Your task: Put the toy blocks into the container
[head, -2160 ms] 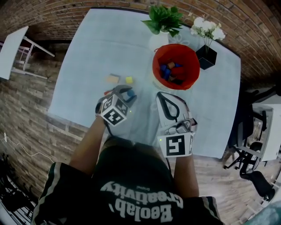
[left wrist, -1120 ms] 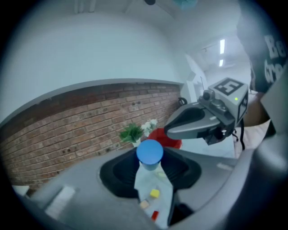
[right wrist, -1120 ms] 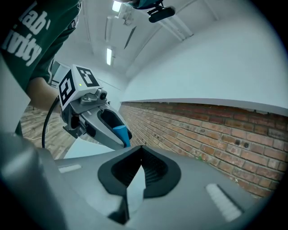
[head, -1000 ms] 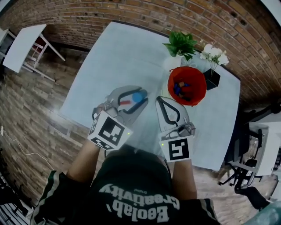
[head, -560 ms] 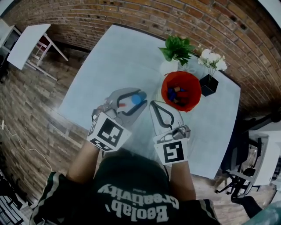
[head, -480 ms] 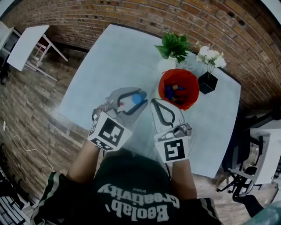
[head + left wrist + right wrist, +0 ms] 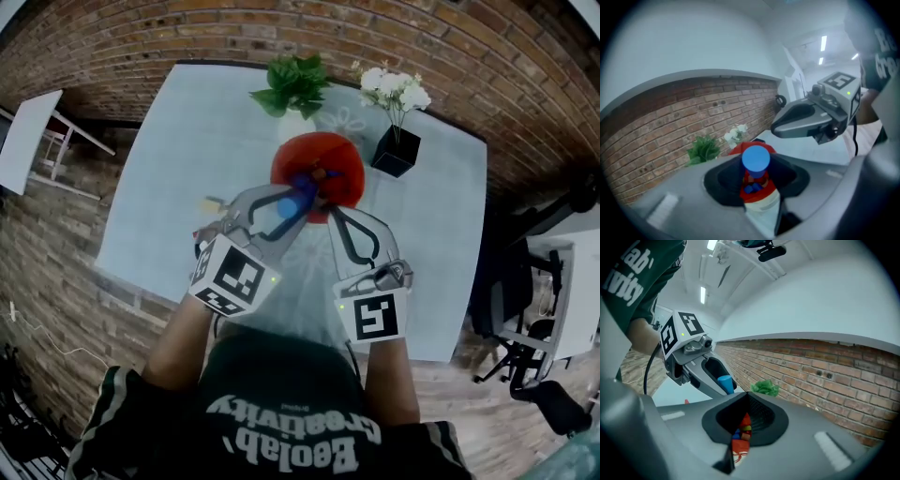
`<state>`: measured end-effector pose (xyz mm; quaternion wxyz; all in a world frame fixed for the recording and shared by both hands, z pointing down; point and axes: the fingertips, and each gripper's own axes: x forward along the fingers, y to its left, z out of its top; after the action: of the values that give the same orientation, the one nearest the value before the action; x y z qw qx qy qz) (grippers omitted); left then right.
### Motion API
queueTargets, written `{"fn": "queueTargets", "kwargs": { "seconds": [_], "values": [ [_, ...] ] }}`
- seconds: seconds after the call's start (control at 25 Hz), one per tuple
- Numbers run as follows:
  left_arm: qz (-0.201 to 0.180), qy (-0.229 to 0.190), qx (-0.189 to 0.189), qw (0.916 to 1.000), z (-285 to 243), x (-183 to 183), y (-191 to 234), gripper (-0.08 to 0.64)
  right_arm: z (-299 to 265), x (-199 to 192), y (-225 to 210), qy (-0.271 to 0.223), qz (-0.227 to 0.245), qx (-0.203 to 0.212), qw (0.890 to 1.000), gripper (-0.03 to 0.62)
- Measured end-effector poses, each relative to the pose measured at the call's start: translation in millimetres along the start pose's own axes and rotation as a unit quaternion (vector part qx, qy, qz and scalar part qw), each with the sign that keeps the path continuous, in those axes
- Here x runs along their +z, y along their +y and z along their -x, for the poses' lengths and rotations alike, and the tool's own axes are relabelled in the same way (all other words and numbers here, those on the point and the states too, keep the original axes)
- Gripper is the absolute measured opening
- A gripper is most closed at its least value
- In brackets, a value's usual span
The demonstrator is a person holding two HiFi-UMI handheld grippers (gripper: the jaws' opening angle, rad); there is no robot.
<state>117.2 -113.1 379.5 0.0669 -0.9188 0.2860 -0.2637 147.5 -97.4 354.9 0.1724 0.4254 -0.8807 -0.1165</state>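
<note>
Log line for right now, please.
left claw shut on blue block | block by container rim, not yet released | right claw shut, empty | container holds other blocks

Soft even light, fisheye edges, dark corners

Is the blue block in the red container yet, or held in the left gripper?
Held: the left gripper grips the blue block near the red container, not inside it.
</note>
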Motion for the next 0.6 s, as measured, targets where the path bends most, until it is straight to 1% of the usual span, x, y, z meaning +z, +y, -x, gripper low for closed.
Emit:
{"fn": "queueTargets", "kwargs": {
  "seconds": [0.16, 0.28, 0.44, 0.48, 0.52, 0.6],
  "values": [
    [0.000, 0.008, -0.005, 1.0000, -22, 1, -5, 0.147, 10, -14, -18, 0.004, -0.008, -0.010, 1.000, 0.006],
    [-0.001, 0.012, -0.001, 0.9999, -33, 0, -5, 0.147, 12, -20, -26, 0.005, -0.009, -0.011, 1.000, 0.006],
    [-0.016, 0.011, 0.009, 0.9998, -43, 0, -3, 0.152, 12, -24, -31, 0.006, -0.011, -0.008, 1.000, 0.006],
    [-0.017, 0.009, 0.007, 0.9998, -45, 1, -4, 0.206, 12, -24, -32, 0.007, -0.011, -0.008, 1.000, 0.006],
    [-0.016, 0.008, 0.004, 0.9998, -47, 1, -5, 0.238, 12, -25, -33, 0.007, -0.011, -0.008, 1.000, 0.006],
    [-0.016, 0.008, 0.002, 0.9998, -48, 1, -7, 0.242, 12, -27, -34, 0.007, -0.011, -0.008, 1.000, 0.006]
  ]
}}
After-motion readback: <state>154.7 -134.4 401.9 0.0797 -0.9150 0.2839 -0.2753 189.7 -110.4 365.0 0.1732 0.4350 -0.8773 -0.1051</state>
